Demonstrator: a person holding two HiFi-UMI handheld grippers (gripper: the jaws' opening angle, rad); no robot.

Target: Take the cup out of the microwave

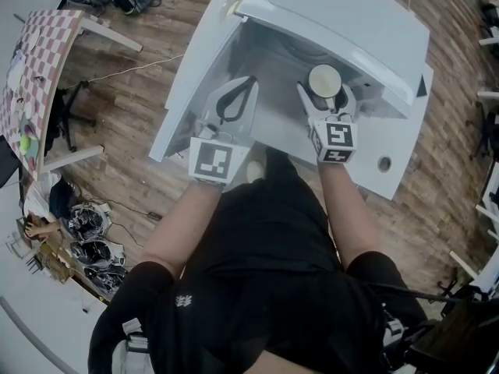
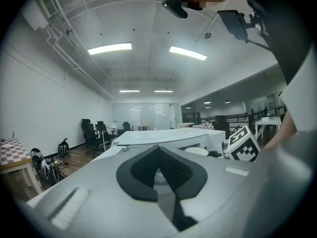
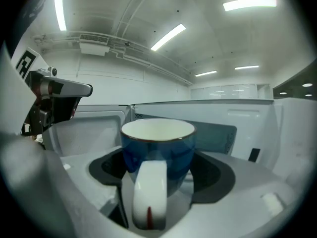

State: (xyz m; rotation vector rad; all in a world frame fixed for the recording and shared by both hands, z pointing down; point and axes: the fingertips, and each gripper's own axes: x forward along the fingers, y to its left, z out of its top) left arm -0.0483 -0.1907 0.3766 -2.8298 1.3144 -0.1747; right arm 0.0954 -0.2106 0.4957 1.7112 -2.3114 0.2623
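There are one cup [image 1: 324, 79], one microwave [image 1: 351, 22] and two grippers. The right gripper [image 1: 325, 93] clamps the blue cup at the microwave's open mouth. Only the right gripper view shows the white handle [image 3: 148, 192], which faces the camera. The left gripper [image 1: 245, 86] hangs just beside, and the left gripper view shows its jaws together on nothing.

Left tool [image 1: 249, 82] closed, right tool [image 1: 324, 98] — clasping cup [image 1: 324, 78]

Left gripper [image 2: 158, 155], jaws closed together on nothing. Beyond it, a white microwave [image 2: 163, 137]; a cup [image 2: 196, 151] and marker cube [image 2: 243, 144] near right. Chairs [image 2: 94, 133] far left, lights [image 2: 110, 48] overhead.
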